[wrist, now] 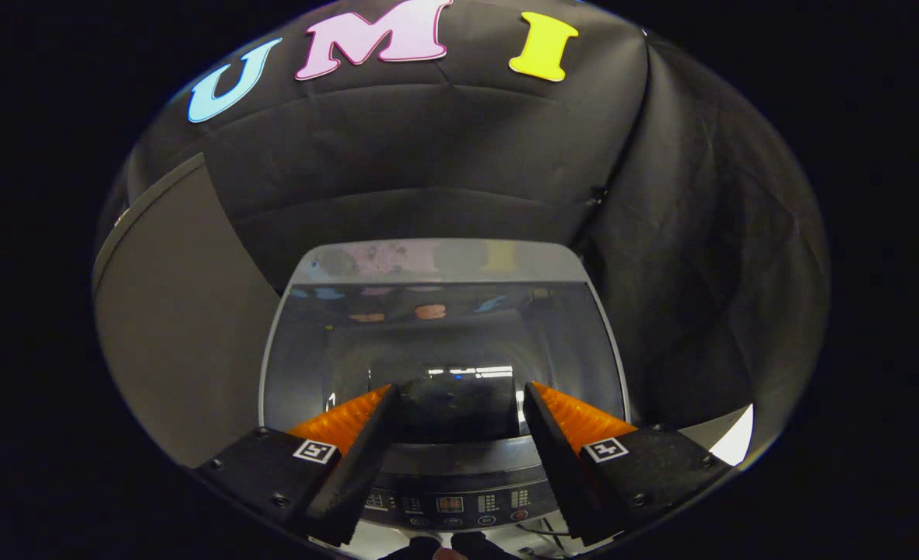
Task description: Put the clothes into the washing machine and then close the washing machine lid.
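- One gripper [459, 393] in the gripper view, two fingers [350, 424], spread wide apart, nothing between them: claw released, grasping nothing.
- One washing machine [443, 350], top-loader, directly below and ahead of the fingers.
- One lid [443, 334] on it, dark and glassy, lying flat over the top: we read it as closed. Both fingertips sit over the near edge of the lid; we cannot tell whether they touch it or hover just above.
- Lid surface is reflective. We see light strips and coloured blurs mirrored in it, so what lies under it is not readable.
- One pale band [436, 260] along the far edge of the machine top, behind the lid.
- One control panel [451, 504] on the near edge, between and below the fingers, with one small lit display and several rows of small buttons. Too small for us to count them.
- Clothes: we cannot make out any, on the machine or around it.
- One grey flat panel [179, 327] stands to the left of the machine, just beside it.
- Black cloth wall [443, 163] hangs behind the machine and wraps round its right side, with folds and a seam at the corner.
- One small white patch [735, 439] beyond the right finger, low by the cloth; we cannot tell what it is.
- Nothing stands between the fingers and the lid.
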Available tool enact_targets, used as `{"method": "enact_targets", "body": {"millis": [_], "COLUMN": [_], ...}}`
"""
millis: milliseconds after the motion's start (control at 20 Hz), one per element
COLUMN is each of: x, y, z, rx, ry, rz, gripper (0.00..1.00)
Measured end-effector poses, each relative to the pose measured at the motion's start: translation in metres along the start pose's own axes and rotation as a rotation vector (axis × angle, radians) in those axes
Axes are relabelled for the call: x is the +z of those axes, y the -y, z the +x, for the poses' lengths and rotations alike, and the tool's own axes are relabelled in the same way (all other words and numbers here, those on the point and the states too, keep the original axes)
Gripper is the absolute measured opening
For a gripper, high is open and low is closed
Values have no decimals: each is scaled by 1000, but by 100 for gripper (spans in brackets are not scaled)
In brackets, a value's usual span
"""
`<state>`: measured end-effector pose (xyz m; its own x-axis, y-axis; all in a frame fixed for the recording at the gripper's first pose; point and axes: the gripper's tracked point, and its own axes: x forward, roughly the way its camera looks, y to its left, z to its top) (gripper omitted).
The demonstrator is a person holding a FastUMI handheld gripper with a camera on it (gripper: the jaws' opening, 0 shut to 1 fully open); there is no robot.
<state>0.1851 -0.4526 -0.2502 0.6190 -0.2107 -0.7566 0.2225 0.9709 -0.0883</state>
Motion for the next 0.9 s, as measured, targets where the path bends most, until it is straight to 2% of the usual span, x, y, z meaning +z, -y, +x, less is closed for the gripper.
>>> {"method": "enact_targets", "body": {"millis": [350, 900], "x": [-4, 53], "y": [1, -5], "z": [4, -46], "rx": [8, 13], "ry": [-3, 140], "rz": [11, -11], "gripper": [99, 99]}}
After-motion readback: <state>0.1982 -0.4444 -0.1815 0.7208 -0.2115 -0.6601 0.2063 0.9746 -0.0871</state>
